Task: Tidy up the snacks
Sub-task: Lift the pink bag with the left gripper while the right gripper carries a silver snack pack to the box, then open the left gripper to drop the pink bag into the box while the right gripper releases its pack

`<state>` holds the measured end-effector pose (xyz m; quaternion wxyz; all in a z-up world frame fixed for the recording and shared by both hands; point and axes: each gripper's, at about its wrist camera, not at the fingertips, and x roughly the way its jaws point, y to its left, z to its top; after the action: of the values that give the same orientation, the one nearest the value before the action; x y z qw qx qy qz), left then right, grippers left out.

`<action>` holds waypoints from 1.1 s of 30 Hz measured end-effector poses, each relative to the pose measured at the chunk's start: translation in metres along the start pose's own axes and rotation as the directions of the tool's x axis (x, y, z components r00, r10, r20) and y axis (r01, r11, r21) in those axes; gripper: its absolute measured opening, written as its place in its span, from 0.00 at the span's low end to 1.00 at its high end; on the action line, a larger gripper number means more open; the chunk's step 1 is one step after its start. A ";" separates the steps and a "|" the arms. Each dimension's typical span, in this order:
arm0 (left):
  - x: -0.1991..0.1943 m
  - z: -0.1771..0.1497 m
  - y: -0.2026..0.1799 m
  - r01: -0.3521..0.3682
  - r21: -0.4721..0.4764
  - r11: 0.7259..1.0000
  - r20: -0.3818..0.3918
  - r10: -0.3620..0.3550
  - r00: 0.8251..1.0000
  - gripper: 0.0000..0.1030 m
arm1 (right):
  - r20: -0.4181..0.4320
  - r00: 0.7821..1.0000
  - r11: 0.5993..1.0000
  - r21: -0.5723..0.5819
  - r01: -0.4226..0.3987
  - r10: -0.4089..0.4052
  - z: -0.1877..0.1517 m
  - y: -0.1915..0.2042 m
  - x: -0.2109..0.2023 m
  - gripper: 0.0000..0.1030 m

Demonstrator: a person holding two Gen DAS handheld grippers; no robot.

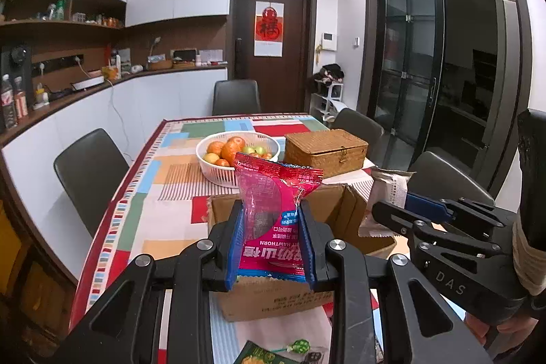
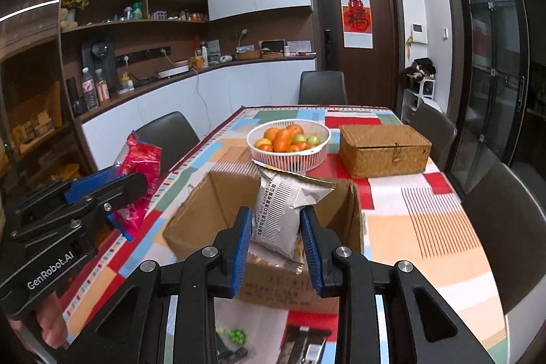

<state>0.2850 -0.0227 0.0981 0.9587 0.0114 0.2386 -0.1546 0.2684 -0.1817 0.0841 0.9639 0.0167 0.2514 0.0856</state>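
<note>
Left tongs [image 1: 271, 244]: narrow gap, blue pads clamped on both sides of a red snack packet [image 1: 273, 210], held upright above the near edge of the cardboard box [image 1: 273, 299]. Packet is glossy red/pink foil with a clear window, crimped top edge, white print reading upside down, "HAWTHORN" legible. Right tongs [image 2: 275, 248]: also nearly closed, pads pinching a silver snack packet [image 2: 286, 210], upright and slightly tilted, over the open box. Silver pack is puffy, with a black barcode-like stripe and small print along one side, seam at top. Both packets are off the surface, in the air above the box. The box sits open-topped on the patchwork-cloth surface [image 2: 426, 227]; inside I can make out some wrapper material near the bottom, contents otherwise unclear. Behind it, a white slatted basket [image 2: 288, 156] holds oranges and a few green fruits. Beside that, a woven wicker box [image 2: 384, 145], lid shut with a small latch. Near edge of the surface: a green lollipop [image 1: 300, 347] and other small wrappers, partly hidden by the tongs.
</note>
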 end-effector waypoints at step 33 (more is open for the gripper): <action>0.054 -0.010 0.016 -0.062 -0.031 0.998 -0.207 0.054 0.977 0.50 | -0.187 0.982 0.999 0.037 -0.001 0.008 0.002 -0.016 0.077 0.41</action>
<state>0.3304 -0.0222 0.0631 0.9329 0.0163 0.3390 -0.1202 0.3386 -0.1843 0.0476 0.9355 0.0268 0.3422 0.0844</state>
